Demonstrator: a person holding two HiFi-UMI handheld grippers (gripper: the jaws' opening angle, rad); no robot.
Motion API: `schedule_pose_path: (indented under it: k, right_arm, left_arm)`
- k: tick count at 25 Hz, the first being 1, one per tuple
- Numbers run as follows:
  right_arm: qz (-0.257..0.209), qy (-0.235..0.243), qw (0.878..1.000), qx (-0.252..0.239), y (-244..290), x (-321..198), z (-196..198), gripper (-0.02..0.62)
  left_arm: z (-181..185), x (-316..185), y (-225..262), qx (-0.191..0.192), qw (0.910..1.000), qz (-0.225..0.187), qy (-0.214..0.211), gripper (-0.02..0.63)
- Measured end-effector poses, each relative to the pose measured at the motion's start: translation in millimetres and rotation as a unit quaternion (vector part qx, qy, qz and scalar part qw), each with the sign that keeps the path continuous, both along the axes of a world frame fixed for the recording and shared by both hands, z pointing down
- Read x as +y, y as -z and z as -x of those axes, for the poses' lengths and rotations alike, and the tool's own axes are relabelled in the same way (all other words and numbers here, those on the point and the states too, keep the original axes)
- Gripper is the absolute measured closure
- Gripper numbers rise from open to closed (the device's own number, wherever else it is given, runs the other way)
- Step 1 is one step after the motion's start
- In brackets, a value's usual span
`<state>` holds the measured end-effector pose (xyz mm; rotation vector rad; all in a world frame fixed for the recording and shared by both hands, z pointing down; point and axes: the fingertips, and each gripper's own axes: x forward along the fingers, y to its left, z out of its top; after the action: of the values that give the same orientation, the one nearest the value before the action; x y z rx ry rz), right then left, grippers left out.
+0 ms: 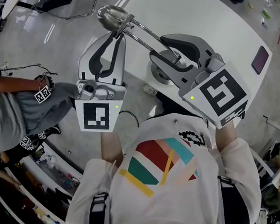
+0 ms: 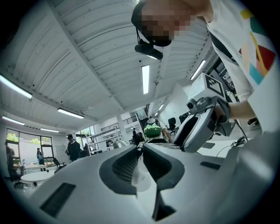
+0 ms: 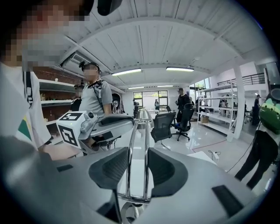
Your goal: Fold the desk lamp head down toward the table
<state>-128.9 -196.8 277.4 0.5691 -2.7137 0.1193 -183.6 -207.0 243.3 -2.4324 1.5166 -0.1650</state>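
The chrome desk lamp stands on the white table point(image 1: 210, 18), its bell-shaped head point(image 1: 111, 16) at the top of the head view. Its twin-rod arm point(image 1: 145, 36) slants down to the round base point(image 1: 158, 76). My left gripper point(image 1: 118, 34) is shut on the neck just below the head. In the left gripper view its jaws point(image 2: 140, 151) pinch a thin dark part at their tips. My right gripper point(image 1: 160, 49) is shut on the arm close to the base. The right gripper view shows both rods point(image 3: 136, 140) between the pads point(image 3: 137, 162) and the head point(image 3: 144, 114) beyond.
A purple phone-like slab point(image 1: 260, 59) lies near the table's right edge. A chair frame point(image 1: 66, 2) stands on the floor at top left, and a person in grey point(image 1: 10, 108) is at the left. Shelving, office chairs and other people fill the room behind.
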Motion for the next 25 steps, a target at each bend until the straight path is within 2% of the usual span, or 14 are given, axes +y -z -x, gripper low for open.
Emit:
schedule_pose_path:
  k: [5,11,14,22,24,25]
  right_arm:
    - [0.037,0.003,0.999,0.023,-14.7,-10.3,8.0,0.441]
    - [0.115,0.020,0.991,0.063,-42.6,-23.9,25.6,0.440]
    - [0.140,0.008,0.987,0.073,-54.1,-28.9,29.0,0.440]
    - [0.146,-0.006,0.983,0.109,-80.4,-36.3,41.7,0.440]
    - [0.136,-0.005,0.984,0.115,-81.9,-36.4,42.3,0.440]
    - [0.131,-0.005,0.984,0.120,-82.1,-37.6,43.0,0.440]
  left_arm:
    - [12.1,-17.8,-29.5,0.019,0.9992,0.034,0.012,0.515]
    - [23.2,-35.7,-86.4,0.015,0.9961,0.086,0.009,0.515]
    - [20.4,-39.1,-113.1,0.042,0.9919,0.119,0.002,0.515]
    - [24.8,-41.9,-156.9,0.088,0.9795,0.178,-0.036,0.514]
    - [23.8,-40.6,-161.3,0.071,0.9800,0.181,-0.042,0.514]
    - [23.1,-40.7,-164.2,0.043,0.9810,0.183,-0.048,0.514]
